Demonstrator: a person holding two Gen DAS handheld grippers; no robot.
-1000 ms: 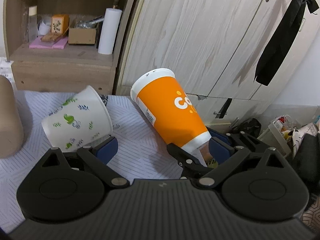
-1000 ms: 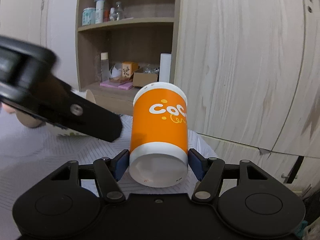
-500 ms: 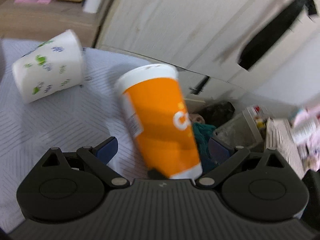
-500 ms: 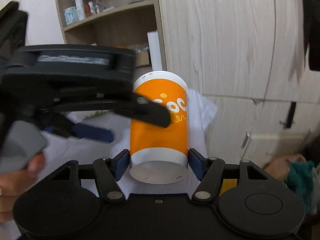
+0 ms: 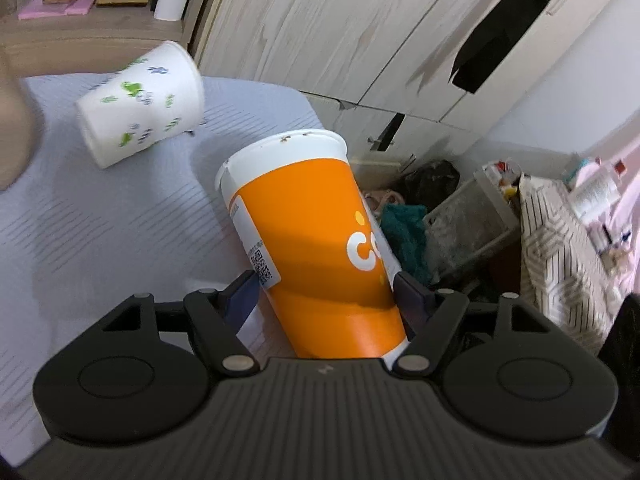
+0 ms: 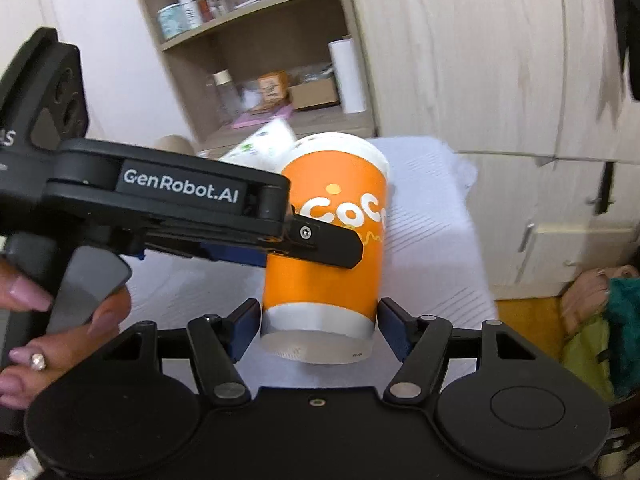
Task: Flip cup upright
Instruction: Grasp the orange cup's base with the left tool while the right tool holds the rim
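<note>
An orange paper cup (image 5: 316, 248) with a white rim is held in the air above the table. My left gripper (image 5: 326, 294) has closed around the cup's lower body, its blue pads (image 5: 242, 298) against both sides. In the right wrist view the cup (image 6: 328, 248) points away, base towards the camera, and my right gripper (image 6: 318, 328) stands around the base, its pads slightly off the white band. The left gripper (image 6: 316, 246) crosses in front of the cup from the left.
A white cup with green cactus prints (image 5: 142, 102) lies on its side on the grey-white tablecloth (image 5: 80, 240). A brown object (image 5: 12, 132) stands at the far left. Wooden shelves (image 6: 256, 92) and cupboard doors (image 5: 320, 28) are behind; floor clutter (image 5: 460, 216) lies right.
My left gripper has swung in over the orange cup and closed on its body. The right gripper's pads have eased slightly off the cup's base. The cup has tipped further.
</note>
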